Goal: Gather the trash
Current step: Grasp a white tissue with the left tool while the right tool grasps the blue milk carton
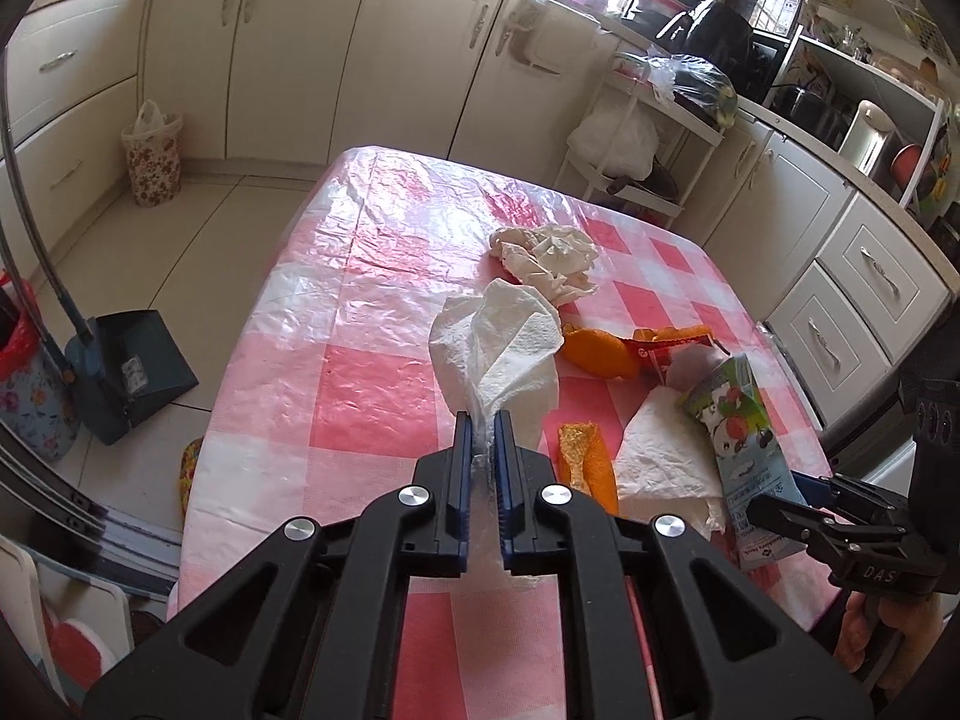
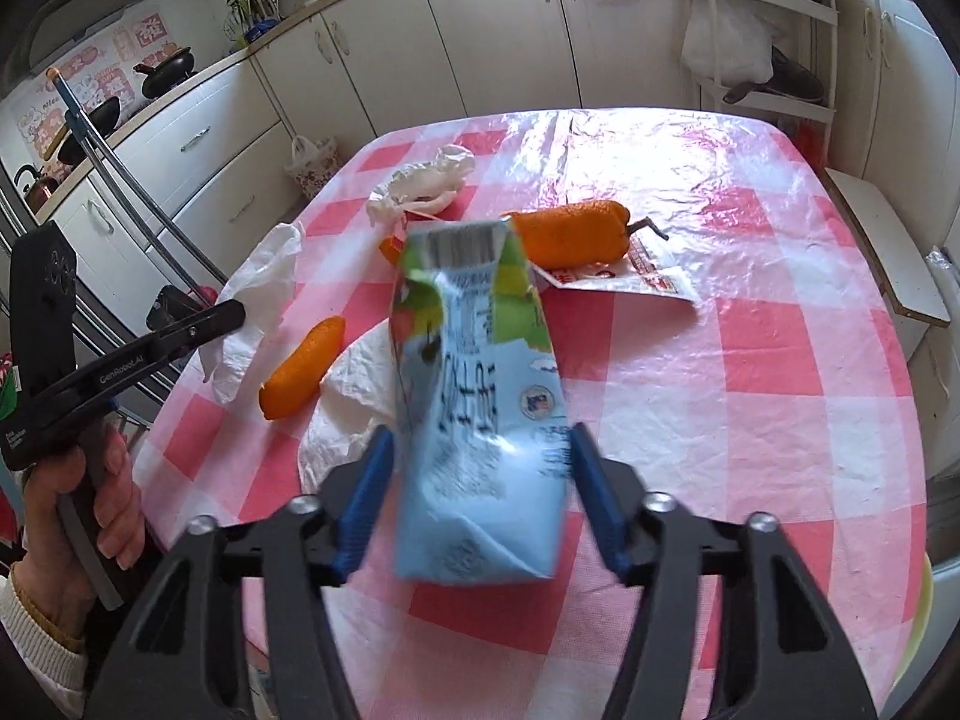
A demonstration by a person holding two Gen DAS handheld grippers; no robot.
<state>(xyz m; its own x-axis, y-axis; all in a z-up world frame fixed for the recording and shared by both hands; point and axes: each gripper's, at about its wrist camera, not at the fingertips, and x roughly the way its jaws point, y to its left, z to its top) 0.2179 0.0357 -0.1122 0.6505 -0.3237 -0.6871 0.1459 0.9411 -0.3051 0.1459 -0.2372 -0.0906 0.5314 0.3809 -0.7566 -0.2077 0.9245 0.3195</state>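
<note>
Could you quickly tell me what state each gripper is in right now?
Left gripper: shut on a crumpled white paper towel.
Right gripper: open around a crushed blue-and-green drink carton, pads not yet pressing it.

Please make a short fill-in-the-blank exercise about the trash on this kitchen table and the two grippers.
1. The left gripper is shut on a white ____.
2. The blue and green crumpled carton stands between the jaws of the ____ gripper.
3. The tablecloth has pink and ____ checks.

Missing words: paper towel; right; white
</note>
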